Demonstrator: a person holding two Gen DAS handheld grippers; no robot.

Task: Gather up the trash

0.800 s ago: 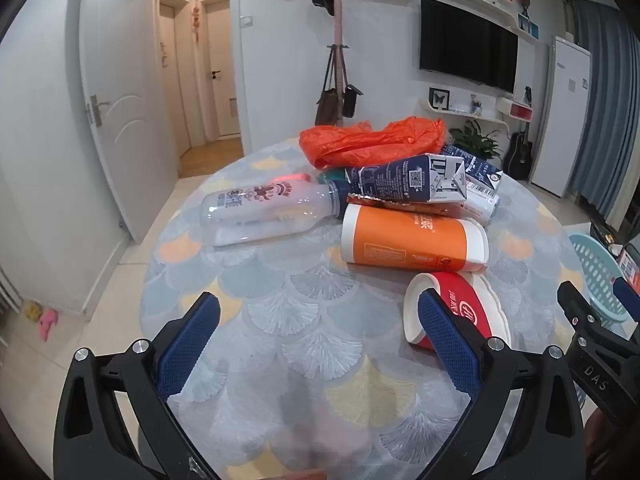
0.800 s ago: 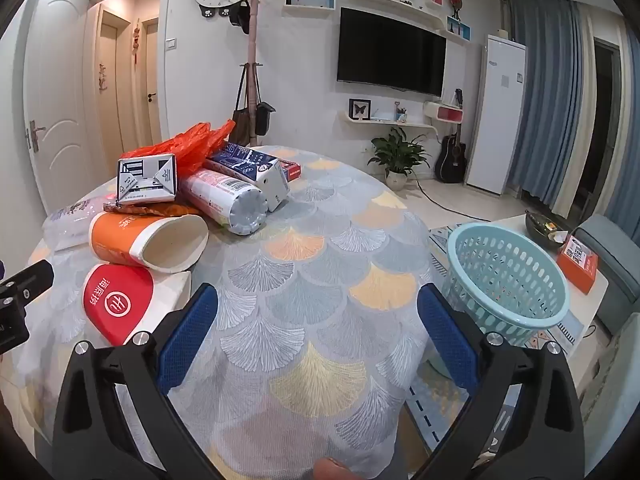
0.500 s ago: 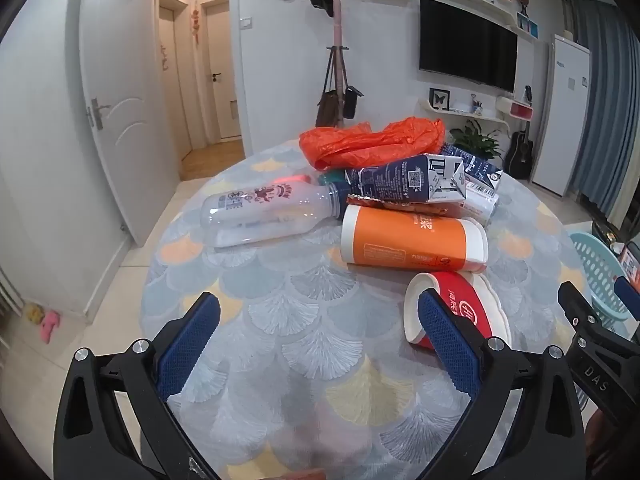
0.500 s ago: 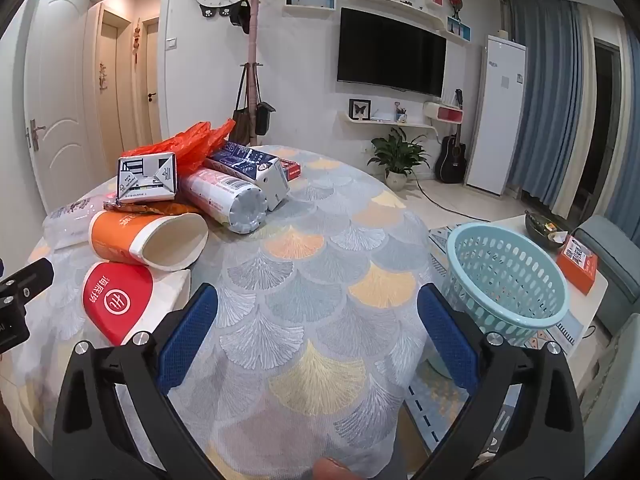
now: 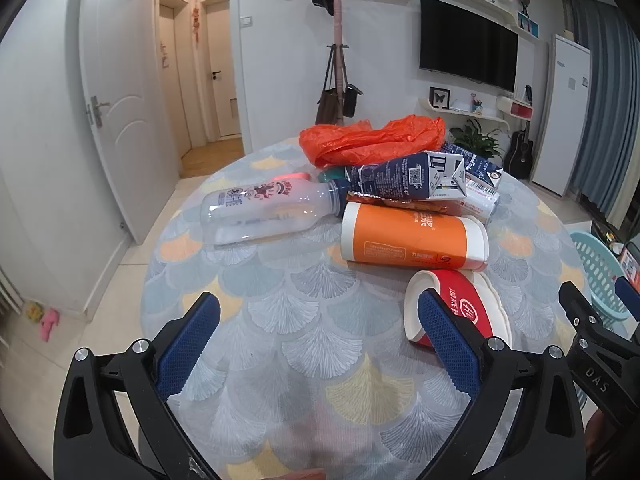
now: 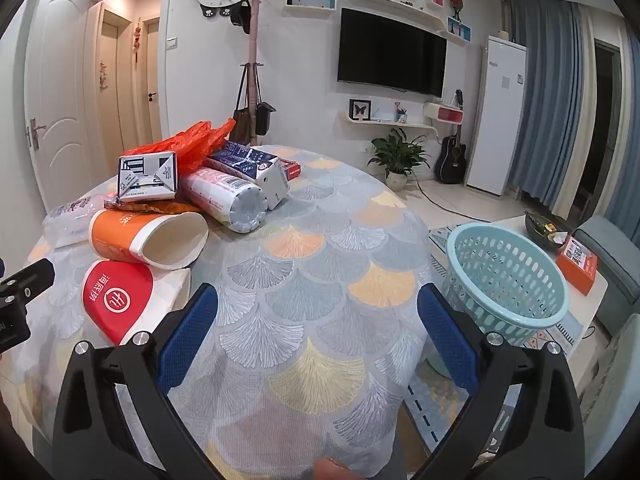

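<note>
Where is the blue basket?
In the right wrist view, the blue basket sits off the table's right edge, lower down, beside an orange box.

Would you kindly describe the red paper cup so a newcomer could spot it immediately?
On the round table, the trash heap's nearest piece is the red paper cup, lying sideways before the orange cup. Only it is red with white characters.

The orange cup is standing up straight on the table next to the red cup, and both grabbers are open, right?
Not quite. The orange cup is lying on its side, not standing up; the right wrist view shows its open mouth facing sideways. It is next to the red cup on the table, and the left gripper and right gripper are both open.
</note>
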